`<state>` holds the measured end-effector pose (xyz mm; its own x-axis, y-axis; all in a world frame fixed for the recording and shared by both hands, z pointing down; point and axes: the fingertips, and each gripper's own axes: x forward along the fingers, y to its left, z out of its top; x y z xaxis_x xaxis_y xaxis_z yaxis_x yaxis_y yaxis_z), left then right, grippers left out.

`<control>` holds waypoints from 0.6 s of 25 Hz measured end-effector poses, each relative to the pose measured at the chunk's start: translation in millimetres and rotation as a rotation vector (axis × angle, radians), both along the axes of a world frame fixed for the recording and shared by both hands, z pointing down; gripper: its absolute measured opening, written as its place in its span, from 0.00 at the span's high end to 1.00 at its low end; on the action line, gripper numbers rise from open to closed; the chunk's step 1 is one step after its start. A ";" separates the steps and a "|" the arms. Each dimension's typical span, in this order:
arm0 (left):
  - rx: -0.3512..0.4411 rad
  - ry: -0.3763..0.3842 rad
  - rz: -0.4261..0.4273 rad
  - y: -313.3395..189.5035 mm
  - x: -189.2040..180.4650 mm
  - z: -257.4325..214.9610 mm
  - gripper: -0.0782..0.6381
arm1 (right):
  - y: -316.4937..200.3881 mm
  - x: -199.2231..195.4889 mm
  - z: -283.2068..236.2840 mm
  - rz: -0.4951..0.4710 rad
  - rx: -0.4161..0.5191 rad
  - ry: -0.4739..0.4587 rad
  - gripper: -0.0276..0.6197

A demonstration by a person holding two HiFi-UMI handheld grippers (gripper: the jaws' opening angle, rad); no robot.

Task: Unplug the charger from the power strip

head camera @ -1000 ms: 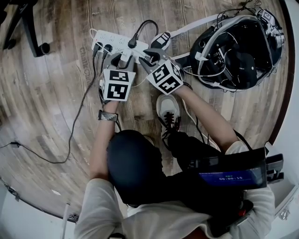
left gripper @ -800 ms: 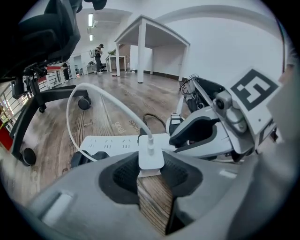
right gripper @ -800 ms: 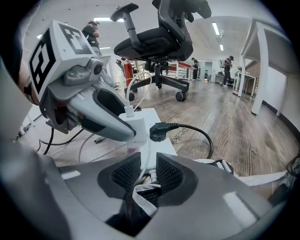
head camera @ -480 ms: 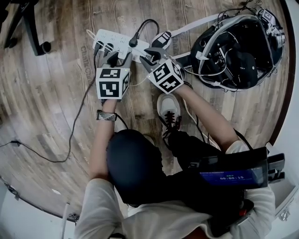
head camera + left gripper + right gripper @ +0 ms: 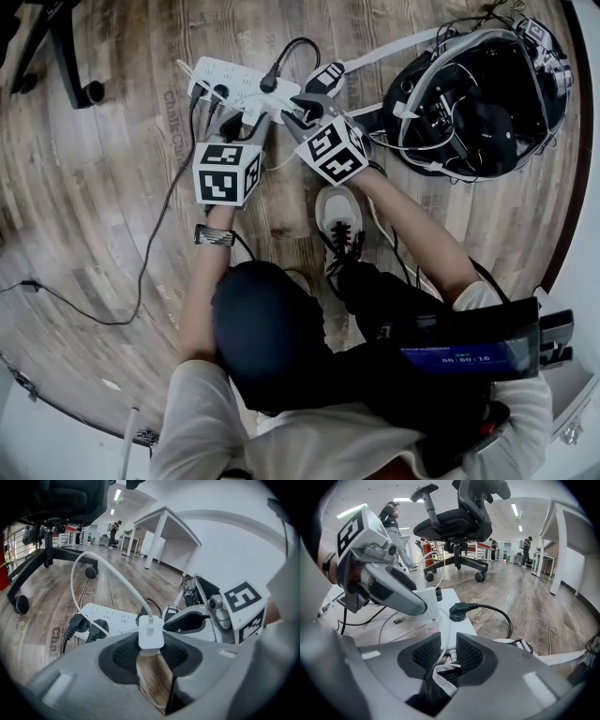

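Note:
My left gripper [image 5: 151,652] is shut on the white charger [image 5: 151,638], whose white cable [image 5: 101,569] arcs up and away. Bare floor shows under the charger, so it sits off the white power strip [image 5: 110,617]; its prongs are hidden. In the right gripper view the charger [image 5: 426,603] hangs at the strip's [image 5: 457,620] left edge. My right gripper [image 5: 443,651] is shut on the strip's near end, beside a white cable and a woven strap. From above, the left gripper [image 5: 236,122] and the right gripper [image 5: 295,117] meet at the strip [image 5: 239,82].
Two black plugs [image 5: 83,624] fill the strip's far-left sockets and another black plug [image 5: 459,611] sits mid-strip. An office chair base [image 5: 56,56] stands at the far left, an open black bag of cables [image 5: 478,94] at the right. The person's shoe [image 5: 336,214] is below the grippers.
The left gripper has rolled, so its marker cube shows a different face, and it has shifted slightly. The right gripper has kept still.

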<state>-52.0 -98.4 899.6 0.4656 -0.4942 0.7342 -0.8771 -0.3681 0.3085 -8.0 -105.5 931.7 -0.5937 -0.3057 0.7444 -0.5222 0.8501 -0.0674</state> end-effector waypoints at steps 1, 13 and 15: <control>-0.010 0.012 0.011 2.8 1.1 -0.1 0.70 | -0.2 -0.2 -0.1 0.001 0.001 -0.001 0.80; -0.136 0.113 0.118 32.6 18.8 9.0 0.70 | -0.5 0.2 -1.1 0.022 0.012 0.000 0.80; -0.155 0.130 0.116 36.3 21.0 12.9 0.70 | -1.0 0.5 -1.6 0.032 0.023 -0.002 0.79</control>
